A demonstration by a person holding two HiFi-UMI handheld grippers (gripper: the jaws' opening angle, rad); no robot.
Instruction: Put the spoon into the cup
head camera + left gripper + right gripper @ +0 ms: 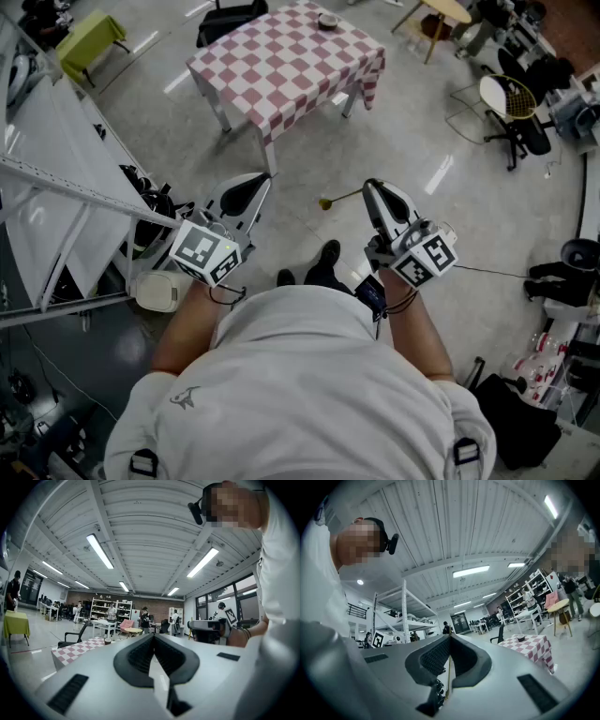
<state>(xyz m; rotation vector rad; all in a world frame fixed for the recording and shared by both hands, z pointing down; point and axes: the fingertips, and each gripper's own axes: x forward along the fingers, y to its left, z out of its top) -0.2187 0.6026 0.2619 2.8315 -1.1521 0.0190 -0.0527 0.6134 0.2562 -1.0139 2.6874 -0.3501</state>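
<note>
In the head view I stand on the floor some way from a red-and-white checkered table. A small dark cup sits near its far edge; the cup is tiny in the left gripper view, and the cup is equally small in the right gripper view. My right gripper is shut on a gold spoon whose bowl sticks out to the left. The spoon handle shows as a thin gold line between the jaws. My left gripper is shut and holds nothing.
White shelving stands close on my left, with a white box at its foot. An office chair and cables lie to the right, a yellow-green table at the far left. Several people stand far off.
</note>
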